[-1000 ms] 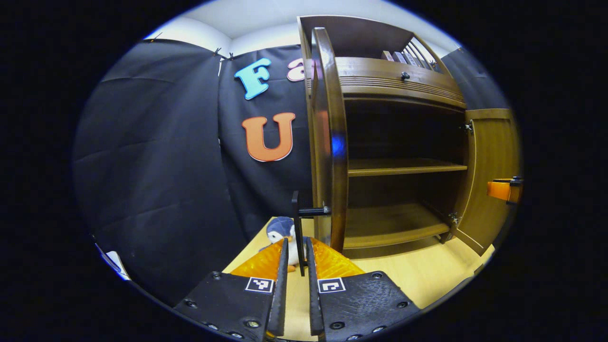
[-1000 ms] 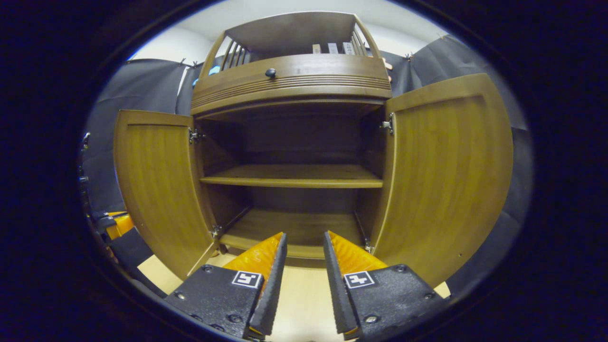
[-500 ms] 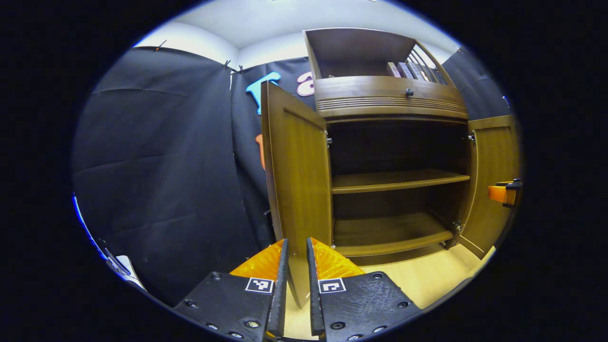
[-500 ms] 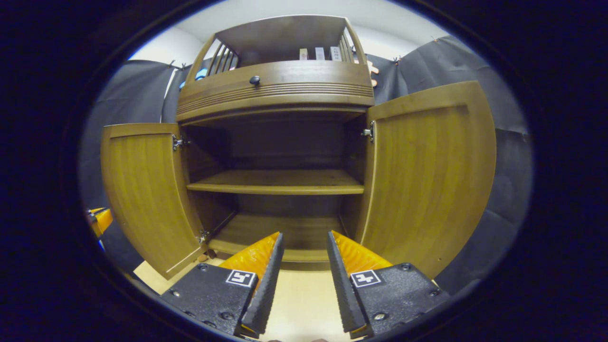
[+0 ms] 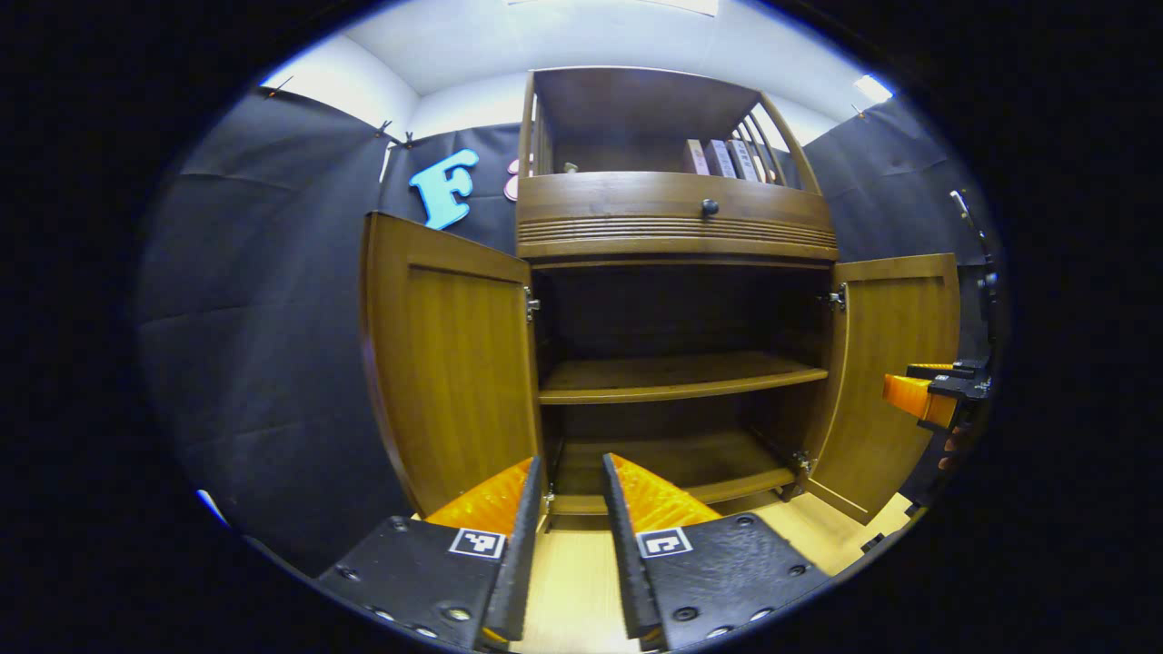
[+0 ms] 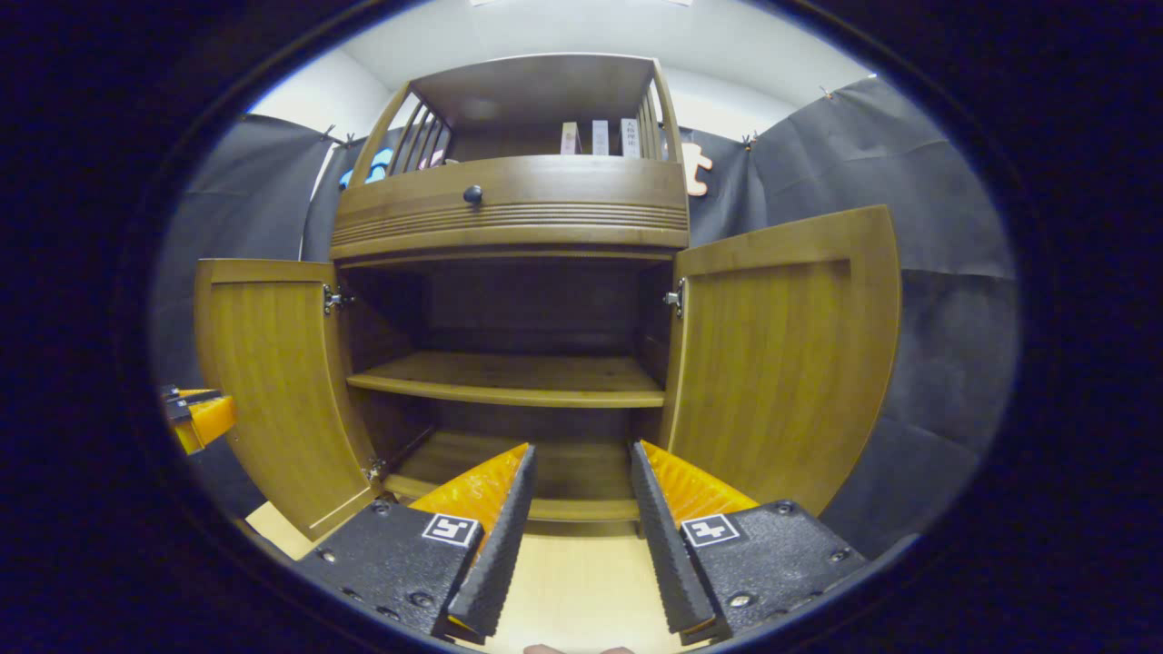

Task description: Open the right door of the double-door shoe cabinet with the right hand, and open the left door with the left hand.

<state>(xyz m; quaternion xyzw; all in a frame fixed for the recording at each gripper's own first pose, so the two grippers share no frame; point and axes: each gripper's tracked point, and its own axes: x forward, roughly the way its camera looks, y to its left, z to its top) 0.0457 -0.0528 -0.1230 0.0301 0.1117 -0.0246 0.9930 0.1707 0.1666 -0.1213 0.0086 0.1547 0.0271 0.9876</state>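
Left gripper and right gripper, fingers apart and empty, face the shoe cabinet; left door and right door stand open.

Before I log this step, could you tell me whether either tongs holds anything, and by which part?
Nothing is held: the left tongs and right tongs are open, apart from both doors.

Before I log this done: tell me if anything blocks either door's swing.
Nothing visible does. The left door and right door both stand wide open, and both the left gripper and right gripper hang open, clear of them.
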